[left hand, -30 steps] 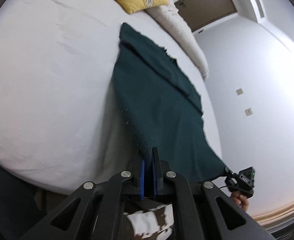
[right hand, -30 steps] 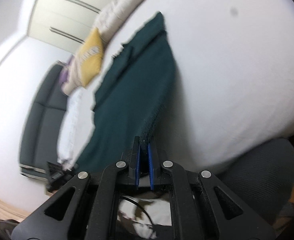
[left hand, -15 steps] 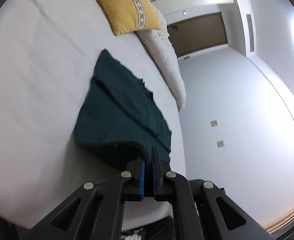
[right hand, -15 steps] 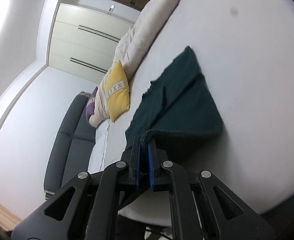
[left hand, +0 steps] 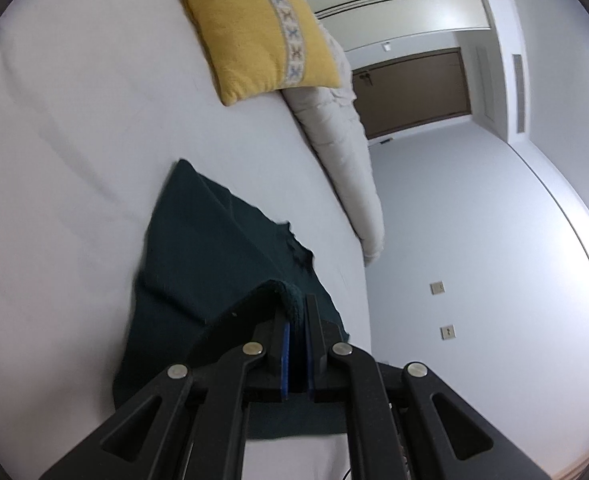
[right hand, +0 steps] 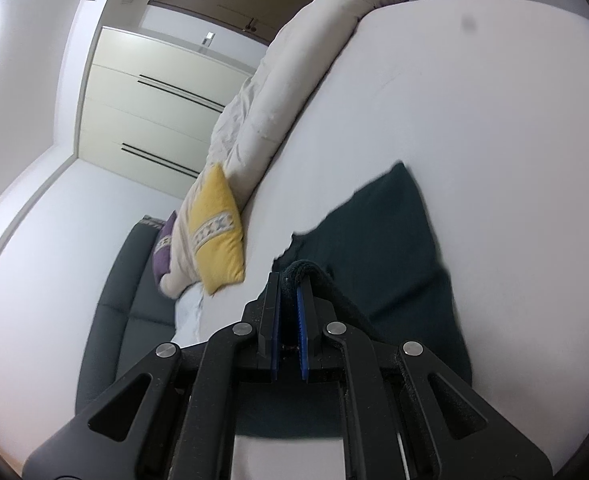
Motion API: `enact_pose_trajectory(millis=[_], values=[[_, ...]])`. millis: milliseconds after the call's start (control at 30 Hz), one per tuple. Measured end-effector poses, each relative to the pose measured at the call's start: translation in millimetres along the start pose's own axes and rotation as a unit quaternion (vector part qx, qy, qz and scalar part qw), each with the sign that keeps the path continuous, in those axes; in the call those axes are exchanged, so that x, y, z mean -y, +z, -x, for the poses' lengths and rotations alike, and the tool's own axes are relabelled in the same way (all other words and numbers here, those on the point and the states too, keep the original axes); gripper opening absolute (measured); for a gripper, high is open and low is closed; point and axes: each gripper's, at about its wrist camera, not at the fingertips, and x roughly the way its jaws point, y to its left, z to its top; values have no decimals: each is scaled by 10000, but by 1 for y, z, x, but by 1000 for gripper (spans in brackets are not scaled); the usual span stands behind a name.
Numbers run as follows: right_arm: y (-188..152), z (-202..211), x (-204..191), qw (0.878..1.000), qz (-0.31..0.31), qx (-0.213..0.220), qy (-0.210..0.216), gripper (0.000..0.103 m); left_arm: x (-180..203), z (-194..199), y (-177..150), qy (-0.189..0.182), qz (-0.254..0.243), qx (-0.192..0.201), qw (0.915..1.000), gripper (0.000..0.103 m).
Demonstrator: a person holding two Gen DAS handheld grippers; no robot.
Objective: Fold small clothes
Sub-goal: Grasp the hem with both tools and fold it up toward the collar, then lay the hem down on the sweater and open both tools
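Note:
A dark green garment [left hand: 210, 248] lies on the white bed [left hand: 74, 152]. Its near edge is lifted and doubled over the part that lies flat. My left gripper [left hand: 297, 304] is shut on one corner of that edge. The garment also shows in the right wrist view [right hand: 390, 240], where my right gripper [right hand: 290, 280] is shut on the other corner. Both corners are held above the flat part of the cloth.
A yellow cushion [left hand: 254, 28] lies at the head of the bed next to a rolled beige duvet [left hand: 342, 152]. The cushion [right hand: 214, 232] and the duvet [right hand: 286, 92] also show in the right wrist view. A dark grey sofa [right hand: 126, 292] stands beside the bed.
Both grippers have carried the garment's near edge forward over the bed toward its far end, so the cloth now folds over itself. The grip has not changed.

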Motion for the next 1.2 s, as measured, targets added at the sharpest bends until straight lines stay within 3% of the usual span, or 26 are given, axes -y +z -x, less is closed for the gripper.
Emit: enact_pose_trajectory(millis=[433, 600, 700, 767, 867, 933, 1067, 1200], values=[[67, -130, 33, 9982, -152, 49, -579, 6, -24, -90, 64, 459, -34, -37, 9989, 6], [84, -185, 57, 9950, -223, -49, -975, 7, -50, -129, 83, 907, 132, -200, 9956, 7], [92, -212, 74, 9918, -321, -121, -1234, 9, -58, -140, 87, 873, 176, -231, 9958, 20], [94, -221, 83, 9914, -423, -105, -1235, 13, -55, -139, 87, 793, 105, -191, 9966, 40], [94, -223, 80, 9918, -195, 29, -1264, 21, -48, -129, 85, 741, 73, -63, 9972, 57], [94, -218, 72, 9884, 10, 164, -1507, 51, -45, -122, 85, 745, 59, 47, 9972, 63], [93, -194, 54, 9849, 236, 484, -1644, 55, -45, -102, 79, 797, 83, 249, 9965, 64], [82, -184, 27, 9803, 803, 377, -1765, 56, -38, -96, 67, 959, -194, 319, 9947, 64]])
